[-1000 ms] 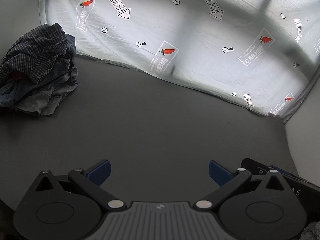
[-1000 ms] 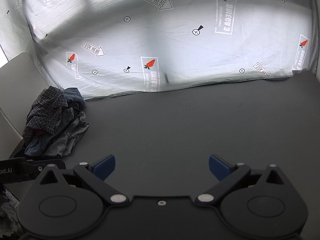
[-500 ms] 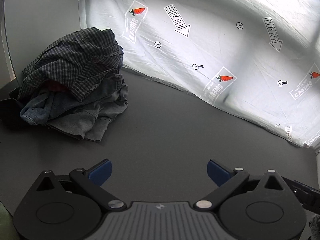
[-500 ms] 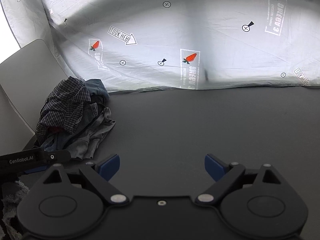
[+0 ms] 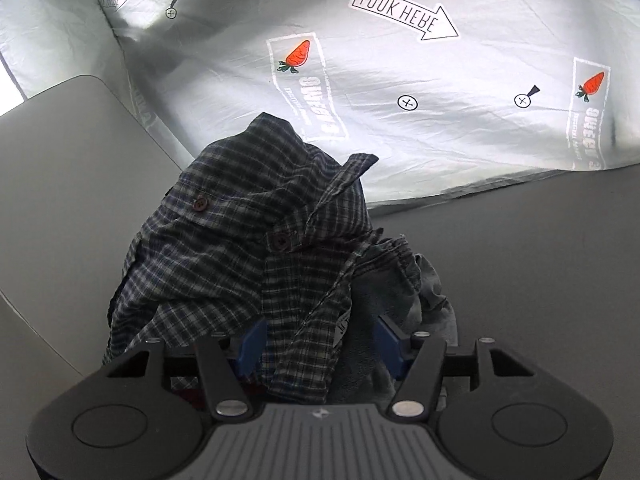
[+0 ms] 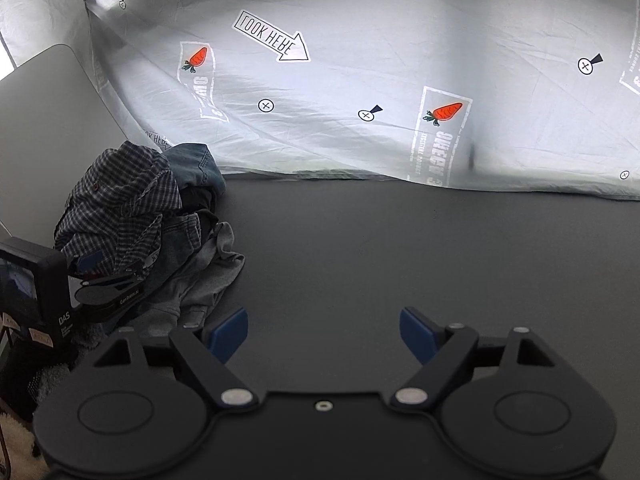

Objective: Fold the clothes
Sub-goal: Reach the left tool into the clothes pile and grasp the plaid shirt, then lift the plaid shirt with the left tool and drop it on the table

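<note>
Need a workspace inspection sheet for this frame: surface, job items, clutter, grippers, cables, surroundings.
Surface: dark mat, bare apart from the pile.
Job's things: clothes pile at the mat's left edge; plaid shirt on top, denim and grey garment beneath.
Clutter: nothing seen.
Grippers: left gripper pushed into the pile, jaws just closing around plaid fabric, grip not confirmed; right gripper open over bare mat, nothing between the jaws.
Cables: nothing seen.
Surroundings: printed sheet behind; grey panel at left.

Woven checked cloth shirt point(image 5: 248, 248) on matt dark tabletop point(image 6: 400, 248).
</note>
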### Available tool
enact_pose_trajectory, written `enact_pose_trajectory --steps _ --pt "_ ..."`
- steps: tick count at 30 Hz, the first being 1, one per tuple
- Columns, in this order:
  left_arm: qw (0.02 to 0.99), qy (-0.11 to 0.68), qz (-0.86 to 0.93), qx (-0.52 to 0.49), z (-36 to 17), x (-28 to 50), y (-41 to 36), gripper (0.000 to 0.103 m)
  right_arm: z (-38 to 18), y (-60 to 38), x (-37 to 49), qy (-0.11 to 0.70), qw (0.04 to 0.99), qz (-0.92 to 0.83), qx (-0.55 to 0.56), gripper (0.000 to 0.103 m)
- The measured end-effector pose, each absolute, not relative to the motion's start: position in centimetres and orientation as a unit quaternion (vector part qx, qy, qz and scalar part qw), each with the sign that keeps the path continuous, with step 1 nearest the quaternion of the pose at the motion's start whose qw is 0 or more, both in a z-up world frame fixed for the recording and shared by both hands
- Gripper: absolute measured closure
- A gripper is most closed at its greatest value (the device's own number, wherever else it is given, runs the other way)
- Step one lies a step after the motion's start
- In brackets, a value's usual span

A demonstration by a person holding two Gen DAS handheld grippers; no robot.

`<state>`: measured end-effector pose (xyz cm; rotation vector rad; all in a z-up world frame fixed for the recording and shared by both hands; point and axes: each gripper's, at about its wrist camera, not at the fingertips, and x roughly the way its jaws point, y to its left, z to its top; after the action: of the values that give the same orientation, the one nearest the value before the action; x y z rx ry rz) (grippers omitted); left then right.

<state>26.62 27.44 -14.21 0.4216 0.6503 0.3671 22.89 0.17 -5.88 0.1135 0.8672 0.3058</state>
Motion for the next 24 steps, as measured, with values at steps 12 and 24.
enact_pose_trajectory --steps 12,24 --pt "0.926 0.268 0.209 0.164 -15.0 28.4 29.5 0.099 -9.4 -1.0 26.3 0.458 0.878 0.117 0.075 0.021" --pt "0.988 0.088 0.115 0.062 3.5 19.6 15.1 0.103 -6.8 -14.3 20.4 0.362 0.910 0.110 0.167 0.024"
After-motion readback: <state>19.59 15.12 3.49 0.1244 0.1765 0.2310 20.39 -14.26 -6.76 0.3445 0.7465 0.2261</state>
